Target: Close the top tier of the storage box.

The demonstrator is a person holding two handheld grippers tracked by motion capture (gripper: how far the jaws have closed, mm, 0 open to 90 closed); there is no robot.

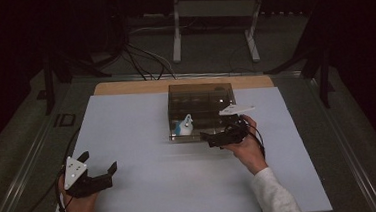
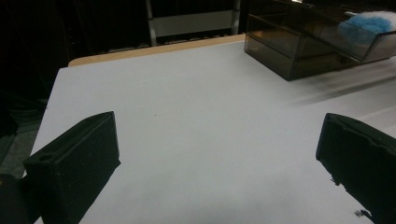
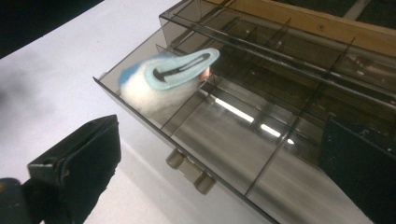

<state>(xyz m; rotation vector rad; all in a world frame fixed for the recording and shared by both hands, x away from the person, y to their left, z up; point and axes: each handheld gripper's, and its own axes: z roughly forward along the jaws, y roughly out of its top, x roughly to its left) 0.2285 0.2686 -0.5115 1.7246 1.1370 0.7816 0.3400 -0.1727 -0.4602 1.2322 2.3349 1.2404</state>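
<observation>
Two tongs stood spread, holding nothing: right tongs (image 1: 209,138) at open drawer (image 3: 224,135), left tongs (image 1: 99,166) idle on table (image 1: 143,139). Plush toy (image 3: 161,81) sat in drawer's corner compartment; judged soft, light; I'd pinch body.

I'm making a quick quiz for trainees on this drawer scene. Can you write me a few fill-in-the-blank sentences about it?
1. The blue and white plush toy lies in the pulled-out ____ of the smoky clear organizer.
2. The jaws of the left gripper stand ____.
3. The right gripper is at the drawer's ____ edge.

Missing words: drawer; open; front
</observation>
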